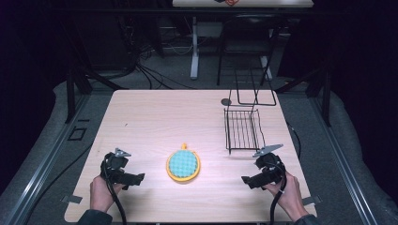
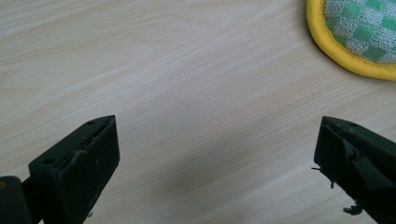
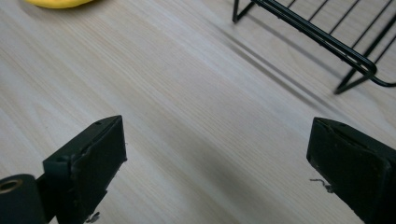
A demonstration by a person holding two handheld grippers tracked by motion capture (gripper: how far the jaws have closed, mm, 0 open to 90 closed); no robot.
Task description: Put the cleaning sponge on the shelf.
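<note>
A round pot holder point(image 1: 183, 164) with a green checked middle and yellow rim lies flat near the table's front centre. Its edge also shows at the upper right of the left gripper view, pot holder point(image 2: 359, 32), and as a yellow sliver, pot holder point(image 3: 58, 3), at the top left of the right gripper view. My left gripper point(image 1: 140, 178) is held low to the left of it, open, jaws wide apart over bare wood point(image 2: 215, 154). My right gripper point(image 1: 245, 180) is held to the right of it, open too, with nothing between its jaws point(image 3: 217, 158).
A black wire rack point(image 1: 241, 129) stands on the right half of the table behind my right gripper, its near corner point(image 3: 355, 60) close ahead. A second wire frame point(image 1: 256, 96) and a small dark disc point(image 1: 226, 101) sit at the far edge. The light wooden table point(image 1: 155, 117) ends just behind my hands.
</note>
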